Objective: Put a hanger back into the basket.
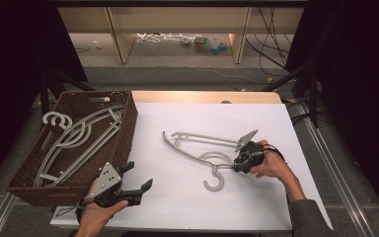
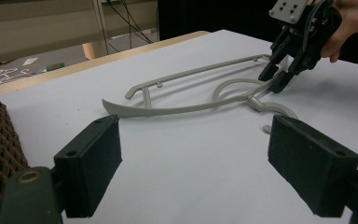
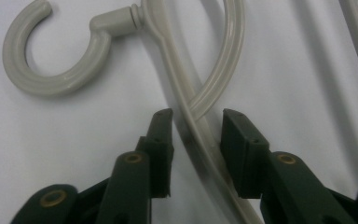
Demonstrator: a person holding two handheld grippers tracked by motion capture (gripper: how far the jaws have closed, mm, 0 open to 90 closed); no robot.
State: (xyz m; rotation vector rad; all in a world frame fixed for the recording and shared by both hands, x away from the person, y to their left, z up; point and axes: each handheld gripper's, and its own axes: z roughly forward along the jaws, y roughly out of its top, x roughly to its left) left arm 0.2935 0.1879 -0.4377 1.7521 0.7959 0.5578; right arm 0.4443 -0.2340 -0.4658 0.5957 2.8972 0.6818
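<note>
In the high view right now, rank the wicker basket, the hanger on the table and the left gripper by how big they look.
1. Wicker basket
2. Hanger on the table
3. Left gripper, which looks smallest though nearest the camera.

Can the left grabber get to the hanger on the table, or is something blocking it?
Probably yes. The left gripper is open, and bare white table lies between it and the hanger. The right gripper straddles the hanger near its hook.
</note>
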